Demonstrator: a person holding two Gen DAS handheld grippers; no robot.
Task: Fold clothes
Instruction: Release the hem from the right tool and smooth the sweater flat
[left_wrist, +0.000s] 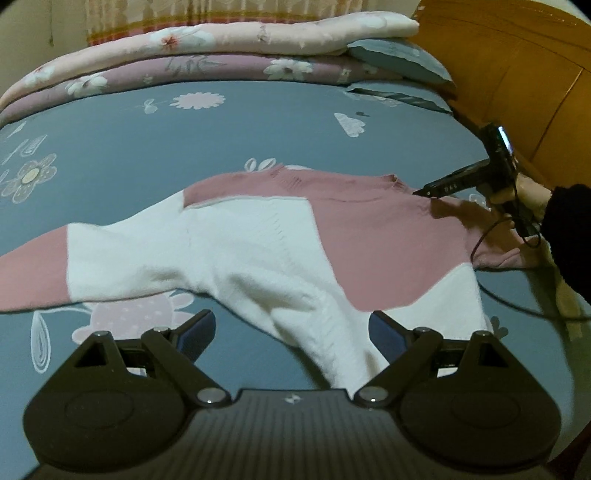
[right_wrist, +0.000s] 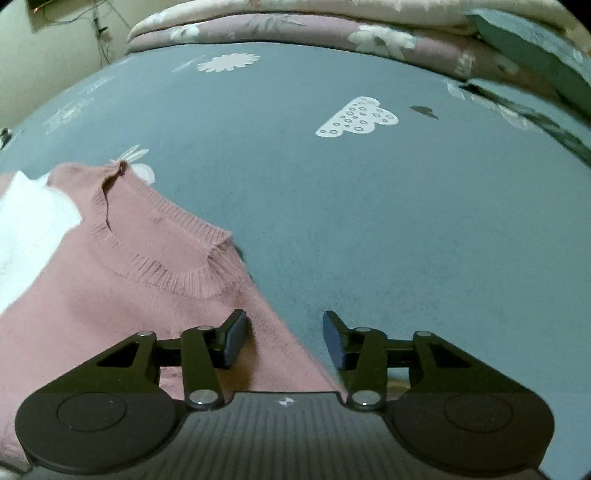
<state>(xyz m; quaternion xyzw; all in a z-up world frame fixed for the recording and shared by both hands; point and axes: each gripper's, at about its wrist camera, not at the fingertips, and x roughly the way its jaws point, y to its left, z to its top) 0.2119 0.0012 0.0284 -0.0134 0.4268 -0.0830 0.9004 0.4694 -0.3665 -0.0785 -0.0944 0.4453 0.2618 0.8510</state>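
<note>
1. A pink and white knitted sweater (left_wrist: 280, 236) is spread face up on a bed, across the blue-grey bedsheet (left_wrist: 207, 136) printed with white and pink flowers and clouds.
2. The ribbed round collar (right_wrist: 162, 254) is seen at the far edge of the garment; one sleeve (left_wrist: 55, 266), white with a pink end, is stretched out flat to the left in the left wrist view.
3. The left tool (left_wrist: 291, 332) is held low at the near white hem, its two fingers spread wide apart, with the white fabric lying between them and nothing gripped.
4. The right tool (right_wrist: 284, 339) is held at the pink shoulder beside the collar, fingers apart and unclamped; its left finger (right_wrist: 234, 341) is over the pink knit, its right finger (right_wrist: 334, 341) over the bare sheet.
5. In the left wrist view the right tool is seen from the side, held by a hand (left_wrist: 532, 195) in a dark sleeve, with a thin cable trailing from it.
6. Folded floral quilts (left_wrist: 207, 55) are stacked along the far side of the bed, with a blue-grey pillow (left_wrist: 399, 59) beside them.
7. A wooden headboard (left_wrist: 517, 74) is seen at the right.
</note>
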